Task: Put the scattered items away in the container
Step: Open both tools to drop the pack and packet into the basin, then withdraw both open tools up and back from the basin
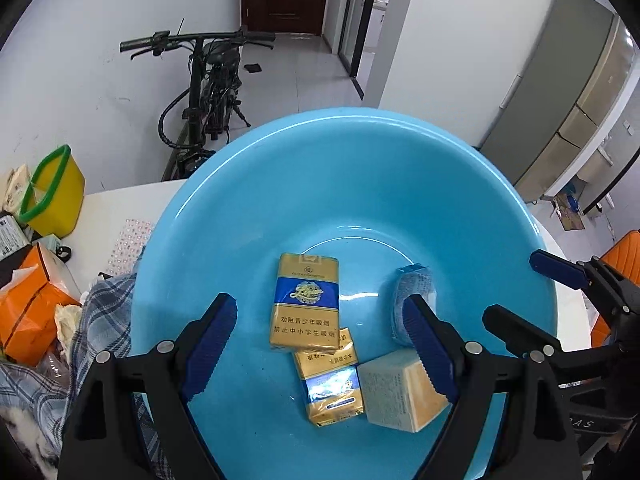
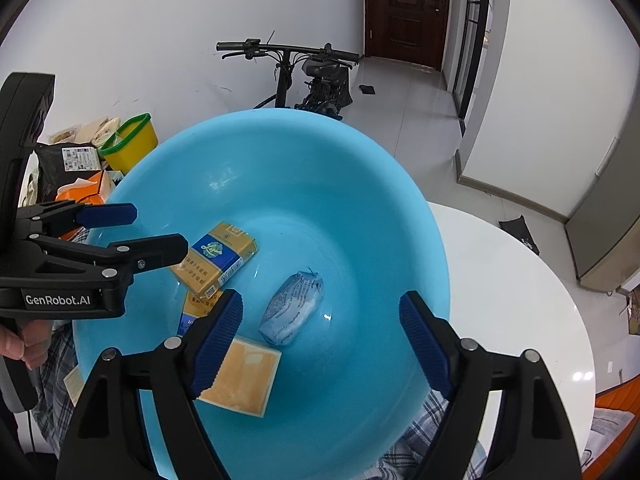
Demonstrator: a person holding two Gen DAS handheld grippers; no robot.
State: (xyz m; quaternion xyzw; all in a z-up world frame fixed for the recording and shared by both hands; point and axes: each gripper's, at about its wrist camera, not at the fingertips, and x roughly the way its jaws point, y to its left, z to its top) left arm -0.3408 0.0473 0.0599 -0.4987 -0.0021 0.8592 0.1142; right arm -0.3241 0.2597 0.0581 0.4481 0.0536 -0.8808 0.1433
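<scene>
Closest in, both pairs of fingers stand wide apart with nothing between the pads, hanging over the blue basin (image 1: 248, 200) that sits on the white desk (image 2: 500, 264). Under the left gripper (image 1: 320, 344), the cream-and-orange box (image 1: 400, 390) lies at the near side of the basin floor, partly behind the right-hand finger (image 1: 430, 350) in that view, and a gold-and-blue pack (image 1: 332, 384) lies just beside it, its long axis running near to far. A second gold-and-blue pack (image 1: 306, 302) rests across the far end of the first, lengthwise away from the camera, centred in the gap between the fingers but well below them. The tissue packet (image 1: 412, 300) lies to the right, partly hidden by the same finger. Under the right gripper (image 2: 320, 340) the picture changes — the tissue packet is seen whole, lying free in the gap between the fingers, its long axis slanting from near-left to far-right, while the lower pack is almost wholly covered by the left-hand finger (image 2: 218, 340). Only this view shows the person's hand (image 2: 20, 344) on the left gripper's handle. Only the left view shows the orange chair (image 1: 624, 256) at the right edge. Farther off — a yellow bin (image 1: 60, 196) on the desk, then a bicycle (image 1: 208, 92) against the wall.
</scene>
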